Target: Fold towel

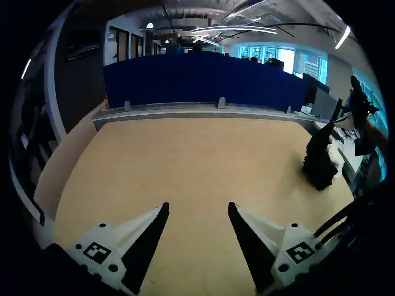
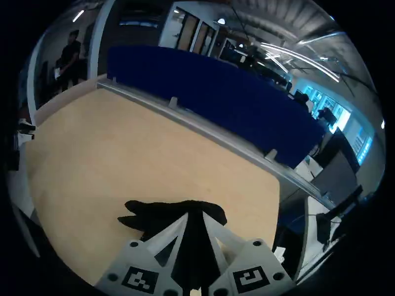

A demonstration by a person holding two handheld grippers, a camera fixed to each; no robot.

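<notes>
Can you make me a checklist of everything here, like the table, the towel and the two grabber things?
Surface: light wooden table, flat.
Job's things: black towel, bunched on the table, one part pinched by the right gripper.
Clutter: nothing seen.
Grippers: left gripper open, over plain wood, holding nothing; right gripper shut on the towel.
Cables: thin dark lines at the lower right of the left gripper view may be cables; cannot tell.
Surroundings: blue divider behind the table, monitors, ceiling lights, a person standing far off.
</notes>
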